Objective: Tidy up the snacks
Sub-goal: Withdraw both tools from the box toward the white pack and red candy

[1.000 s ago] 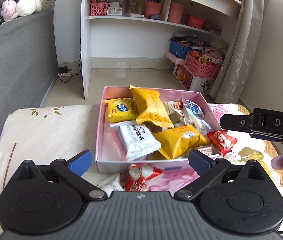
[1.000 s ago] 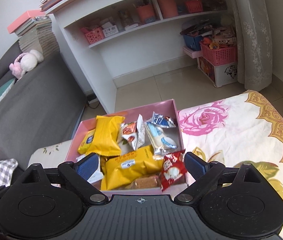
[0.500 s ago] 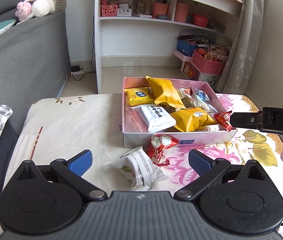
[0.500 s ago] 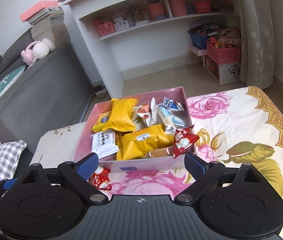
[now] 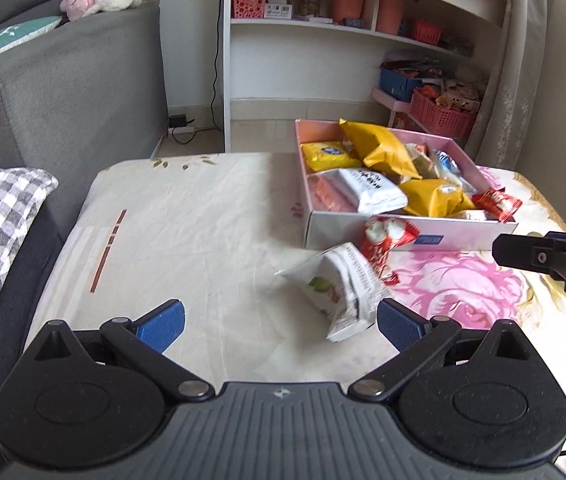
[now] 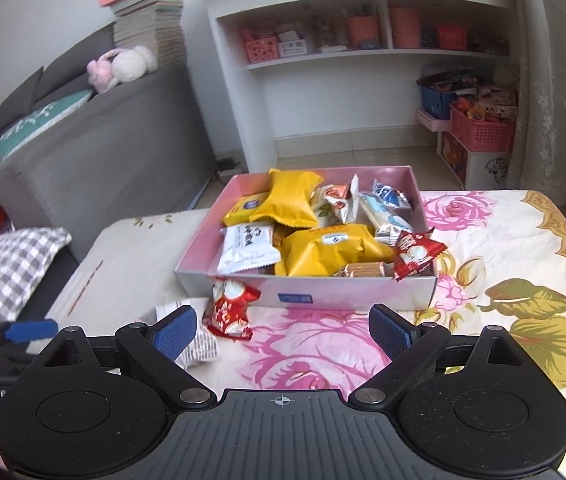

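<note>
White packet: the white snack packet lies on the bench outside the pink box, just ahead of my left gripper and a little to its right, close by the right finger's blue pad.
Long axis: it runs from the far left down to the near right, skewed across my fingers, not square between them.
Red packet: the red candy packet leans against the box's front wall, touching the far end of the white packet or overlapping it; I cannot tell which.
Nearer gripper: I judge the left nearer the white packet; from my right gripper it sits off to the left, partly hidden behind the left finger, while the red packet lies ahead, left of centre.
Left gripper: spread wide, holding nothing, touching nothing I can see.
Right gripper: also spread wide and empty, facing the box front.
Box: already heaped with yellow, white and foil packets; one red packet hangs over its front right corner.
Next move, as I judge it: shift the left gripper right and turn to cross the packet.
</note>
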`<state>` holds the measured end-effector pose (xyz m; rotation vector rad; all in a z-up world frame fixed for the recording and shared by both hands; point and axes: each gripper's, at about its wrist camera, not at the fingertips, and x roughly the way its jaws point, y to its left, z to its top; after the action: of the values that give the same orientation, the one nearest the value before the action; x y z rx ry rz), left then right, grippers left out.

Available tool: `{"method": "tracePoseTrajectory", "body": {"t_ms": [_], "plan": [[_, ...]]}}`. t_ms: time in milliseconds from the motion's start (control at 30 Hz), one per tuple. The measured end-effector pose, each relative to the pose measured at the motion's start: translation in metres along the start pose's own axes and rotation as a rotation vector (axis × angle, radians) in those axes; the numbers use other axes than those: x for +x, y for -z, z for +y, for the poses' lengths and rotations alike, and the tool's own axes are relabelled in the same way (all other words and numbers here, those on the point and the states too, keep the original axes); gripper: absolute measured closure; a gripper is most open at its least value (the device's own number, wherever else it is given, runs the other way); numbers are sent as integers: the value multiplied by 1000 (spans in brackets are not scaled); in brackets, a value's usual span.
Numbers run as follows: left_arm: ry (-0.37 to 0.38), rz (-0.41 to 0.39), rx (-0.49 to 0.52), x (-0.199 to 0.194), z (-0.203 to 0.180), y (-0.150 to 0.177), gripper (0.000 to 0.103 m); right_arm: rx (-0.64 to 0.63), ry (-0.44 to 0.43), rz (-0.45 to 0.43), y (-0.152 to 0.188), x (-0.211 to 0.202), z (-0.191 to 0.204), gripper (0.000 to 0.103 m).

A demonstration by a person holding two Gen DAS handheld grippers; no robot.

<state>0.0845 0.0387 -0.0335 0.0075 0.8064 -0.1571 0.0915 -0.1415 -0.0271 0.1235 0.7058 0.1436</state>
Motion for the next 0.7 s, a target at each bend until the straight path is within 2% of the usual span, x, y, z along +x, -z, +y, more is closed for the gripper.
{"method": "tracePoseTrajectory", "body": {"t_ms": [233, 333, 500, 700], "plan": [[-14, -12, 84, 14, 5, 10, 0, -33, 23, 34, 12, 16, 7, 8], [9, -6, 100, 20, 1, 13, 1, -37, 43, 46, 14, 23, 8, 8], [97, 6, 44, 27, -8, 8, 3, -10, 42, 56, 11, 31, 7, 8], [120, 40, -52, 44, -22, 4, 12, 14, 56, 65, 8, 40, 2, 8]]}}
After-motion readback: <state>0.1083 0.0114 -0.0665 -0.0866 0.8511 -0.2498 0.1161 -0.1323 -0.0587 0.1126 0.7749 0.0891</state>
